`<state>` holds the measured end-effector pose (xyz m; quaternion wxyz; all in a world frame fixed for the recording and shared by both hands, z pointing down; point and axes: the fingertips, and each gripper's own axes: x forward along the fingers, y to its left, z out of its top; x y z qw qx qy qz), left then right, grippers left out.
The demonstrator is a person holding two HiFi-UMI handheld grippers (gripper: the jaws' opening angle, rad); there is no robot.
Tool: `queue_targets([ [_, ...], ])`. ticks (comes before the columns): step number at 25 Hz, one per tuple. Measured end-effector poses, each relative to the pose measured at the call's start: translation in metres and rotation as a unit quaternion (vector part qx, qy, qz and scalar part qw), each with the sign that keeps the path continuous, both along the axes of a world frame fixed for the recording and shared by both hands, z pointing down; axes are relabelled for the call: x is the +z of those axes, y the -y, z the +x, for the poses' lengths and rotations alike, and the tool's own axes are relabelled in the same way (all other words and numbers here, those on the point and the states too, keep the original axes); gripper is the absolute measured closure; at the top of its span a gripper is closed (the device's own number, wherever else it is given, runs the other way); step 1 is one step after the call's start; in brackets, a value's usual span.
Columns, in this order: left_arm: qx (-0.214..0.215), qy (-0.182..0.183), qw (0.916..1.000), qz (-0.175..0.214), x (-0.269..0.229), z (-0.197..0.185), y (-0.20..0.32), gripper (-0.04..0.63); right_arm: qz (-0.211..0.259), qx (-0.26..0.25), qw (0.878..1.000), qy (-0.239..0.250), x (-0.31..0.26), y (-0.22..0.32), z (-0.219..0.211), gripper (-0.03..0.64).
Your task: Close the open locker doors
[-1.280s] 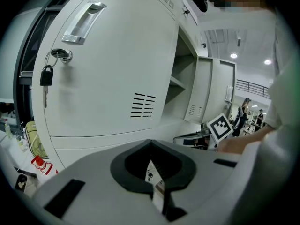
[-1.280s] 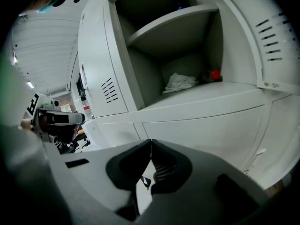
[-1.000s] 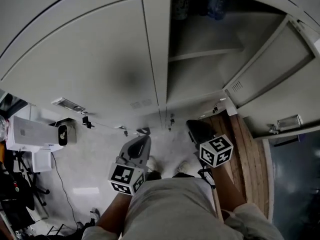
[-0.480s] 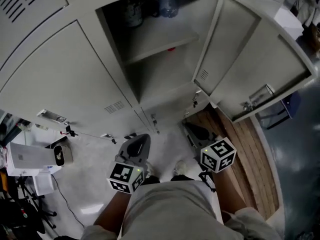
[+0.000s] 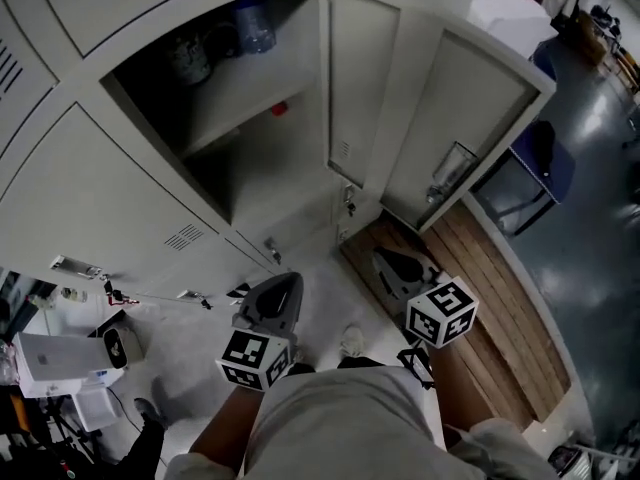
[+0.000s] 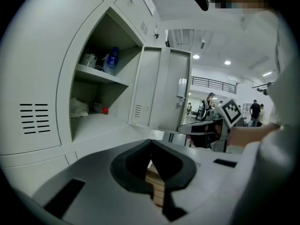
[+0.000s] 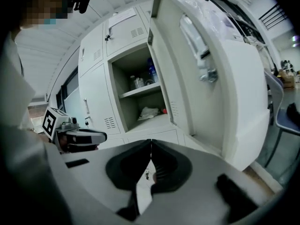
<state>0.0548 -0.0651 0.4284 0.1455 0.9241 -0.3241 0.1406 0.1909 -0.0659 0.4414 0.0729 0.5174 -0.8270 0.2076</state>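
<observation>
Both grippers sit low at waist height in front of the torso, side by side, noses aimed at the base of the lockers, forearms tucked in on each side. Left gripper (image 5: 280, 290) jaws are pressed together with nothing between them, over the pale floor (image 5: 210, 318). Right gripper (image 5: 395, 265) is the same, tips meeting and empty, over the edge of the wooden platform (image 5: 480, 298). Neither touches a door. The open locker (image 5: 230, 118) is up ahead, with a bottle (image 5: 255, 23) on its shelf (image 5: 240, 88) and a small red item (image 5: 279, 109) below. Two doors stand swung out to its right: inner door (image 5: 358, 88) and outer door (image 5: 455, 128), latch facing out, well apart from both grippers.
</observation>
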Motion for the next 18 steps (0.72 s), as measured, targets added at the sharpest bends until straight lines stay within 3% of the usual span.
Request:
queue_targets([
  [10,0.041,-0.012,0.9991,0.005,-0.003,0.073,-0.009,0.581,0.012,0.063,0.998,-0.016,-0.011,-0.02,0.094,0.589],
  [18,0.041,-0.016,0.999,0.01,-0.005,0.106,-0.009,0.581,0.024,0.07,0.997,-0.02,-0.019,-0.017,0.135,0.589],
])
